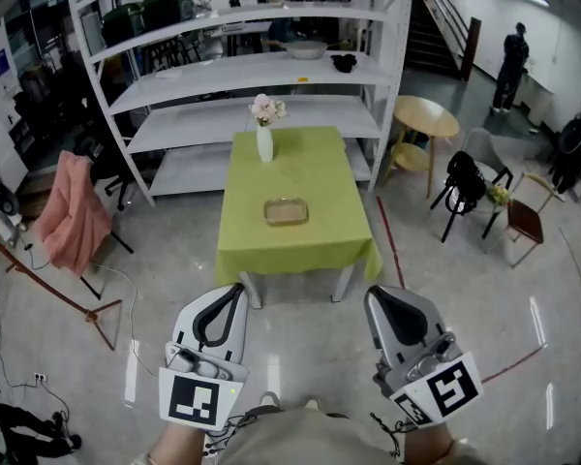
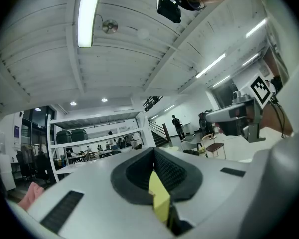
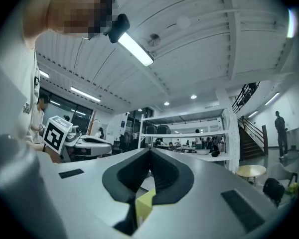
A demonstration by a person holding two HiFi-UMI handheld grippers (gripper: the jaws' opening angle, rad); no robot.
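Both grippers are held low in front of the person, above the grey floor and short of a table with a green cloth [image 1: 300, 231]. My left gripper [image 1: 235, 294] has its jaws shut with nothing between them; its tips meet in the left gripper view [image 2: 153, 151]. My right gripper [image 1: 375, 296] is likewise shut and empty, its tips together [image 3: 150, 151]. A white vase of pale flowers [image 1: 264, 129] stands at the table's far end. A shallow tan tray [image 1: 286, 210] lies near the middle. Both gripper cameras are tilted up towards the ceiling.
White shelving [image 1: 261, 71] stands behind the table. A round wooden table [image 1: 424, 119], a black chair [image 1: 465, 187] and a red chair [image 1: 525, 221] are to the right. A pink cloth [image 1: 71, 211] hangs on a chair at left. Red tape [image 1: 391, 243] marks the floor.
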